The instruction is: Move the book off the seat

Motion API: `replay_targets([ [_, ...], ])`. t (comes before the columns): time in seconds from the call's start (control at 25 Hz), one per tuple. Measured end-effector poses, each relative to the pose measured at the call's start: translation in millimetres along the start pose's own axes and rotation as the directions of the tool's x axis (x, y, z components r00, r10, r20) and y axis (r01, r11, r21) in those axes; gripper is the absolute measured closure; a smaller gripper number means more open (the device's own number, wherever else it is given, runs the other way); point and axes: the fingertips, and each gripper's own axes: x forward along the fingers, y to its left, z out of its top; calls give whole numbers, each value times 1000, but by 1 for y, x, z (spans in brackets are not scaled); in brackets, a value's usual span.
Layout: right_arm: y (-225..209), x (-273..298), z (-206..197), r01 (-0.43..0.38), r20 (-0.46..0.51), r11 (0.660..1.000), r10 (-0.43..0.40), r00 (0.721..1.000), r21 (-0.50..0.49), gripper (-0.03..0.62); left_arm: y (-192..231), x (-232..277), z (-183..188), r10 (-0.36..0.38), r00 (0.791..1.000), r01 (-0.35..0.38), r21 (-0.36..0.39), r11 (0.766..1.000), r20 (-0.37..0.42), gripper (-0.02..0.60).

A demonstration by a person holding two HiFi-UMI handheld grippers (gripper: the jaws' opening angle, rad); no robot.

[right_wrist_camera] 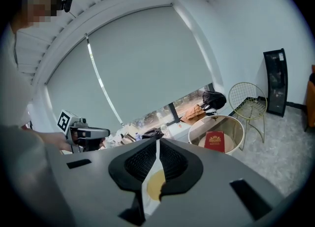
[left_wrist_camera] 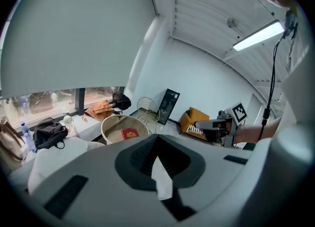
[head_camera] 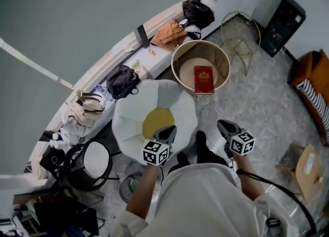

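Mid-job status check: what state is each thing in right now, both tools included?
left tool: shut, nothing between the jaws
right tool: shut, nothing between the jaws
book: closed, lying flat on the round seat, not yet moved
round seat: upright, holding only the book
roller blind: drawn most of the way down
ceiling light: on

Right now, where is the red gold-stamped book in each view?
Head view: red book, upper centre-right, inside the round beige tub.
Left gripper view: book left of centre, below mid height.
Right gripper view: book right of centre, below mid height.
Shared landmark: gold wire stand beside the tub.
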Motion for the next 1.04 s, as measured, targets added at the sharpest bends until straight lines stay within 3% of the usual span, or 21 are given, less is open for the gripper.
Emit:
replay_targets([
  [0.48,15,-8,2,35,8,999,-35,999,-33,546,-6,-6,10,-30,1000,30,37,999,-1,580],
  [1.04,-8,-38,21,17,21,998,-16,1000,-52,546,-33,19,27,-18,1000,18,62,998,5,580],
])
